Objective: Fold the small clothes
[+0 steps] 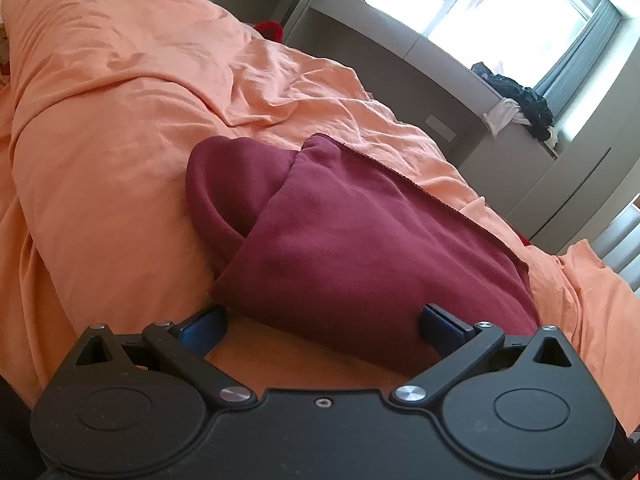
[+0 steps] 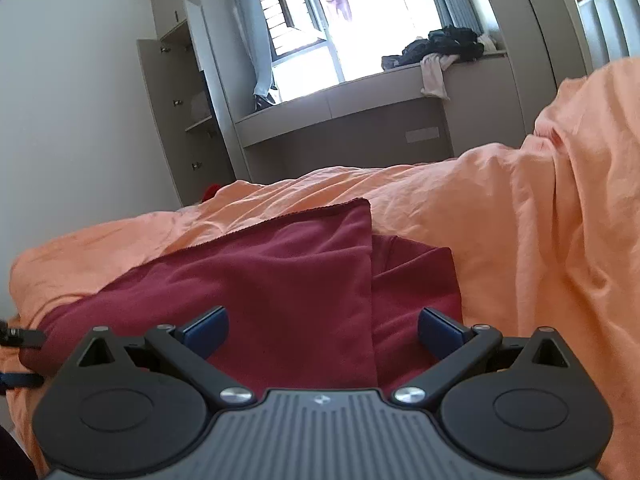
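A dark red garment (image 1: 352, 240) lies partly folded on the orange bed cover (image 1: 120, 140), one layer turned over another. My left gripper (image 1: 322, 326) is open at its near edge, the blue pads wide apart with the cloth's edge between them. In the right wrist view the same garment (image 2: 280, 280) lies flat with a folded flap ending in a stitched hem. My right gripper (image 2: 322, 326) is open low over the cloth, both pads apart. A bit of the left gripper (image 2: 20, 338) shows at the far left edge.
The rumpled orange cover (image 2: 520, 220) rises in a mound to the right. Beyond the bed stand a grey window ledge (image 2: 360, 96) with a heap of dark clothes (image 2: 448, 42), and an open wardrobe (image 2: 180, 100).
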`<control>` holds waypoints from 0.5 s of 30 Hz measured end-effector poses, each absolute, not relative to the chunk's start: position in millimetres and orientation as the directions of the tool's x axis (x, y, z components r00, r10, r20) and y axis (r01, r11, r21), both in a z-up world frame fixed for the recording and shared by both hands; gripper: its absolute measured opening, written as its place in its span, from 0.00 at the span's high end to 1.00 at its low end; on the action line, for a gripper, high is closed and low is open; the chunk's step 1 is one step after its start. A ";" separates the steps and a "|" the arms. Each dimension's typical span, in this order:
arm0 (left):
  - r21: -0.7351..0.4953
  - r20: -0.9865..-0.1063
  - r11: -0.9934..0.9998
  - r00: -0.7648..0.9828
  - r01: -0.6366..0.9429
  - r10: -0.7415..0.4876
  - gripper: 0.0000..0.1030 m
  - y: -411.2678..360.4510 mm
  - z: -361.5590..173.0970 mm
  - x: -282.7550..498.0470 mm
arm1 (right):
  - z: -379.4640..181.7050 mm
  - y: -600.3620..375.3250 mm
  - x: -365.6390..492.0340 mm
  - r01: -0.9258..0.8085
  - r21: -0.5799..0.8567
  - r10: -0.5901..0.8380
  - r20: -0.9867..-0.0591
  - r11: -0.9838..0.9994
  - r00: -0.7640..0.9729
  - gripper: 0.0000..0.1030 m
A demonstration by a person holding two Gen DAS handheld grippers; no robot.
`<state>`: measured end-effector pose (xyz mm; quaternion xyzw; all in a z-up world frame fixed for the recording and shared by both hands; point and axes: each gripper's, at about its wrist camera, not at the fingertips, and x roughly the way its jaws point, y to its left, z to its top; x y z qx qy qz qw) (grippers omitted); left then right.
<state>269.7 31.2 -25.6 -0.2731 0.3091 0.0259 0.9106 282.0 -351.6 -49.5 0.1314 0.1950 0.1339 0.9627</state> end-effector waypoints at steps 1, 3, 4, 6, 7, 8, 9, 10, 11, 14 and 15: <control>-0.478 -0.578 0.851 0.807 -0.218 -0.118 0.01 30.4 -25.5 269.9 | -50.4 -353.6 282.9 -0.196 0.315 0.302 -0.333 0.929 0.893 0.01; -0.473 -0.580 0.853 0.807 -0.220 -0.113 0.01 29.0 -25.6 269.9 | -50.9 -357.6 281.7 -0.187 0.337 0.297 -0.311 0.923 0.903 0.04; -0.470 -0.581 0.855 0.807 -0.220 -0.111 0.01 28.4 -25.5 269.9 | -51.2 -359.3 281.4 -0.181 0.346 0.293 -0.307 0.921 0.905 0.12; -0.464 -0.584 0.858 0.804 -0.221 -0.109 0.01 27.4 -25.4 271.2 | -52.1 -360.5 282.2 -0.173 0.346 0.286 -0.309 0.922 0.907 0.24; -0.461 -0.585 0.859 0.804 -0.221 -0.108 0.00 26.9 -25.2 271.9 | -52.8 -361.0 282.8 -0.168 0.342 0.281 -0.314 0.925 0.907 0.29; -0.458 -0.586 0.861 0.803 -0.220 -0.107 0.00 26.6 -25.1 272.1 | -53.6 -361.2 283.1 -0.166 0.340 0.278 -0.315 0.926 0.907 0.32; -0.458 -0.586 0.862 0.803 -0.220 -0.106 0.00 26.9 -25.3 271.8 | -54.3 -360.8 283.0 -0.167 0.339 0.280 -0.317 0.926 0.906 0.40; -0.458 -0.585 0.861 0.804 -0.220 -0.106 0.00 26.6 -25.1 271.4 | -54.9 -360.3 282.6 -0.170 0.339 0.283 -0.318 0.925 0.905 0.52; -0.458 -0.584 0.862 0.805 -0.219 -0.106 0.00 26.3 -24.9 271.0 | -55.7 -359.8 282.1 -0.171 0.336 0.283 -0.318 0.926 0.905 0.59; -0.461 -0.582 0.862 0.805 -0.209 -0.116 0.00 28.0 -25.2 270.6 | -58.6 -356.0 280.8 -0.179 0.317 0.287 -0.335 0.931 0.898 0.78; -0.463 -0.581 0.863 0.805 -0.205 -0.120 0.00 28.5 -25.4 270.4 | -59.8 -355.2 281.2 -0.187 0.314 0.293 -0.338 0.931 0.894 0.80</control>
